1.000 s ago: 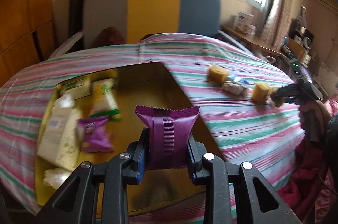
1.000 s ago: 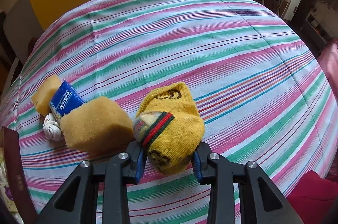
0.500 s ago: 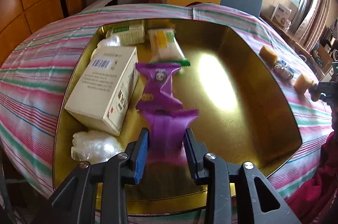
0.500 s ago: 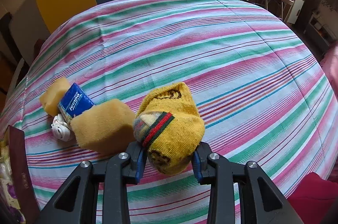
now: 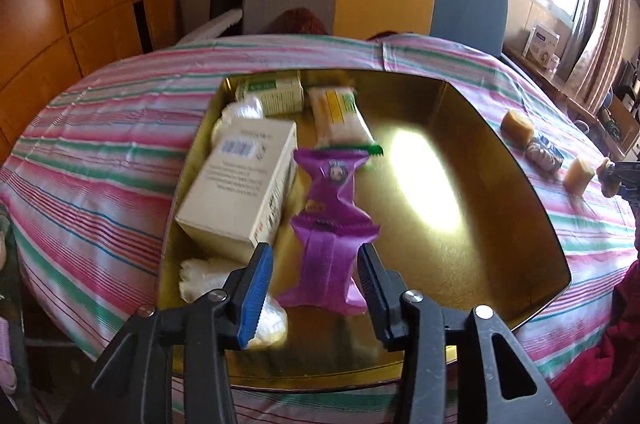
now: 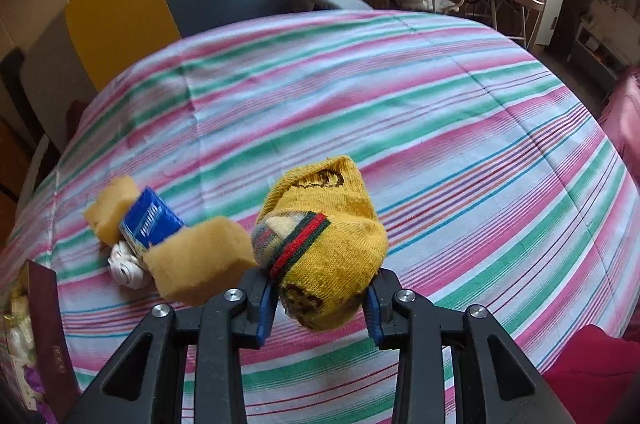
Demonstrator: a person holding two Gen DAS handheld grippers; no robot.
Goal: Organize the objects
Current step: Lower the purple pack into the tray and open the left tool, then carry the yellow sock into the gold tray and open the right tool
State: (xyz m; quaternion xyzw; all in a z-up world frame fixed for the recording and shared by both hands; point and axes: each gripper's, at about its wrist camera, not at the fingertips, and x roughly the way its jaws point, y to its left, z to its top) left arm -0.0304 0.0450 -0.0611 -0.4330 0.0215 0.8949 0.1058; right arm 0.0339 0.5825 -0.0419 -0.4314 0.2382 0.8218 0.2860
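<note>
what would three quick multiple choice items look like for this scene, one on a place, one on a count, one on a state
1. Where does the nearer purple snack packet lie?
A. inside the gold tray
B. on the striped tablecloth
C. on the chair

2. How many purple snack packets are in the tray?
A. one
B. two
C. four

3. What is the right gripper doing?
A. hanging open over bare cloth
B. clamped on a sponge
C. clamped on the yellow sock

Answers:
1 A, the packet rests on the tray floor beside the white box.
2 B, a second purple packet lies just beyond it.
3 C, both pads press the rolled sock's sides; the left gripper has just been opening, its pads clear of the packet.
</note>
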